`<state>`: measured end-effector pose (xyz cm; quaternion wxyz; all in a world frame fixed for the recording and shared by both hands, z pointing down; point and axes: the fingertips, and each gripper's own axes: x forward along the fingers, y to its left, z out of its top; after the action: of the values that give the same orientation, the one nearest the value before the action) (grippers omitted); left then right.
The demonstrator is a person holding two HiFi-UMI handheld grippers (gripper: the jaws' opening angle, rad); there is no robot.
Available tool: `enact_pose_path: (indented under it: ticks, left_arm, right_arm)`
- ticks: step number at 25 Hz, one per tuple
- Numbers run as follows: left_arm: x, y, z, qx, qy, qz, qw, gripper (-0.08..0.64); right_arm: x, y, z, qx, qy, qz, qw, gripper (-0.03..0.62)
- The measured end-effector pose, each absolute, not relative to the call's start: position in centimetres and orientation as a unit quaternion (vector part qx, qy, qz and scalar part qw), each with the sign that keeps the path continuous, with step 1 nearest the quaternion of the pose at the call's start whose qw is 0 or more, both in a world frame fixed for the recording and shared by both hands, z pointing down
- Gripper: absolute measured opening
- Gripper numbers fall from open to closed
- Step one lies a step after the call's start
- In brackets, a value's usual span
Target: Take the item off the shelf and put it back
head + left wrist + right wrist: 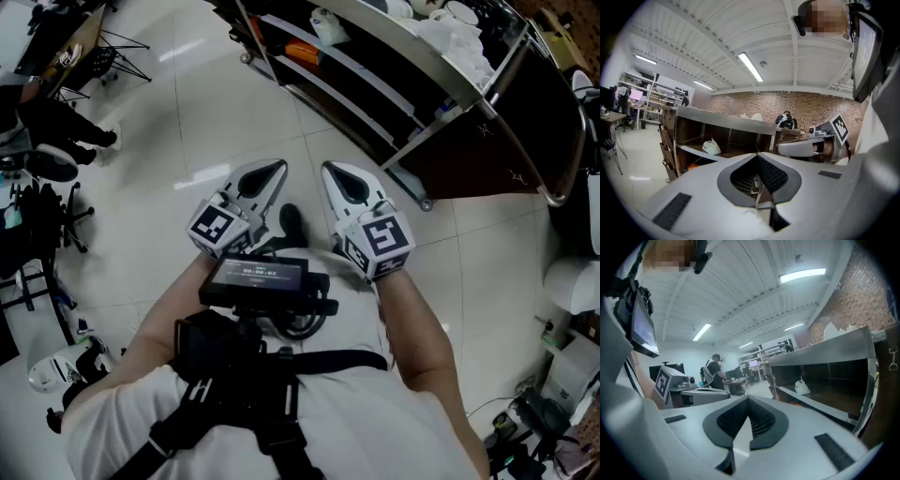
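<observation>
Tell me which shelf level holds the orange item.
The bottom level: the orange item lies there, one level below the white bag.

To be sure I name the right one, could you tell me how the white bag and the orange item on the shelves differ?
The white bag sits on the middle shelf, while the orange item lies one shelf lower. The white bag stands up, crumpled and pinched at its top, while the orange item looks low and flat. Both are near the same end of one metal shelf unit.
</observation>
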<state>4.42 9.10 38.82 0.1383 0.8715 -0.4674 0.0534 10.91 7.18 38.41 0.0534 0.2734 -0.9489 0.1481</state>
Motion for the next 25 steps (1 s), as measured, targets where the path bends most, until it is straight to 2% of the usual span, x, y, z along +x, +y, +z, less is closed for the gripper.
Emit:
enact_pose_path:
  ticks: [12,25]
  left_arm:
    - [0.5,6.3,40.6,0.876,-0.457,0.048,0.143,0.003]
    - [-7.9,1.9,39.4,0.888,-0.44,0.039,0.13,0.003]
  right_arm:
    - [6.8,4.4,40.3,0.281,-0.944,0.154,0.072,0.006]
    - [0.3,0.1,37.7,0.335,-0.932,0.113,0.077,0.006]
